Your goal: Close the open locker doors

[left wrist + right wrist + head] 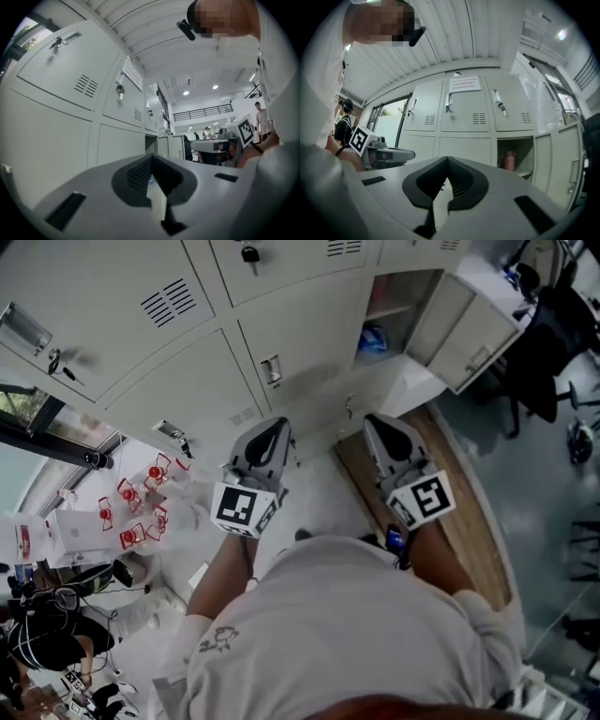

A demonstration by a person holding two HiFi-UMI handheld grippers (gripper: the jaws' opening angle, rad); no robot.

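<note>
A wall of grey lockers point(187, 362) stands in front of me. One lower locker point(398, 310) is open, its door point(473, 334) swung out to the right, and a blue item point(372, 338) lies on its shelf. The right gripper view shows the same compartment point(516, 157) with a reddish bottle point(509, 161) inside and the door point(569, 164) beside it. My left gripper point(267, 451) and right gripper point(394, 442) are held side by side, short of the lockers, touching nothing. Both are shut and empty, as seen in the left gripper point(151, 157) and right gripper point(447, 159) views.
A wooden board point(469, 521) lies on the floor to the right below the open locker. A dark office chair point(553, 352) stands at far right. Red-and-white items point(136, 507) sit at the left. Keys hang in several closed doors point(250, 253). People stand in the distance point(260, 117).
</note>
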